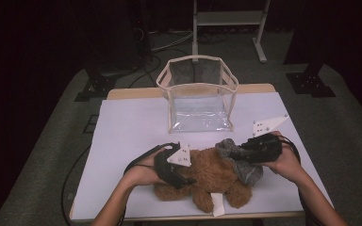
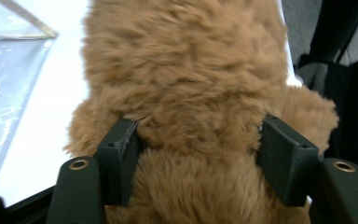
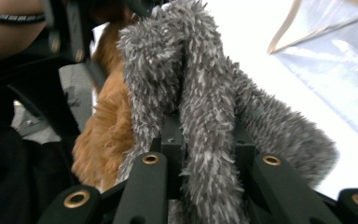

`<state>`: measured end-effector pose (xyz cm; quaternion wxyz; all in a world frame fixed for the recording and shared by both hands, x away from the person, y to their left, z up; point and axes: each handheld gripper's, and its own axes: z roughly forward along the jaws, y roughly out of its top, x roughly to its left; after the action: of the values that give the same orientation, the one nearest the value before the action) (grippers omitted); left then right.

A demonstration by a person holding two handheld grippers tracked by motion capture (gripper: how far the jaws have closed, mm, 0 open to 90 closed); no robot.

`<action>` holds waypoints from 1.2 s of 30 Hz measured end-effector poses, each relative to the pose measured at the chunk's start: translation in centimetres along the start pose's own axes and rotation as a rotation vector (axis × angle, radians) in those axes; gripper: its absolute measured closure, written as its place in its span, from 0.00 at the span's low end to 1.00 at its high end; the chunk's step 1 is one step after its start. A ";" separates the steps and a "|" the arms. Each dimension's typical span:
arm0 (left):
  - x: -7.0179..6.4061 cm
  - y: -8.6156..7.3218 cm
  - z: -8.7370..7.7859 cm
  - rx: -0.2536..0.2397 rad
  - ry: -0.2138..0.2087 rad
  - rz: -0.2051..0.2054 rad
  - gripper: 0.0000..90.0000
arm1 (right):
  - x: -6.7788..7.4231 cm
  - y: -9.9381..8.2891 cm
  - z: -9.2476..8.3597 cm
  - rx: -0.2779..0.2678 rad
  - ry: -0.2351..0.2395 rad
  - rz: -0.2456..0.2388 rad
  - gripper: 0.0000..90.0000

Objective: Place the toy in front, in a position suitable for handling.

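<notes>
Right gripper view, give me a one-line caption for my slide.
Right gripper jaws clamp a fold of grey furry fabric beside the brown plush bear.

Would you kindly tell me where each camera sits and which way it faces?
High view: above the person's side, facing forward and down on the white table; both forearms show.
Left gripper view: on the left gripper, fingers pressing the brown plush teddy bear.
Right gripper view: on the right gripper, pinching grey fuzzy fabric.
Both gripper views share the bear.

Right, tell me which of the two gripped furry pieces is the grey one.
The shaggy grey plush piece pinched in the right gripper; the left gripper straddles the brown teddy bear, whose fur is tan.
</notes>
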<state>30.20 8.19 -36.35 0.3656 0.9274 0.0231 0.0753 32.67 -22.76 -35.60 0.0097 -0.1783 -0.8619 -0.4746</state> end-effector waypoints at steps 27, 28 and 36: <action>-1.4 0.4 1.1 0.018 -0.032 0.054 0.49 | 0.3 -1.3 1.1 0.077 -0.028 0.019 0.81; -1.4 0.4 1.1 0.018 -0.032 0.054 0.49 | 0.2 -1.5 0.8 0.086 -0.040 0.023 0.81; -1.2 0.8 1.7 0.039 -0.050 0.065 0.49 | 0.1 0.6 2.1 0.057 -0.017 -0.013 0.81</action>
<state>29.24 6.34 -37.14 0.3453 0.9362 -0.0148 0.0635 33.10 -20.67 -36.26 0.0043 -0.1764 -0.8762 -0.4486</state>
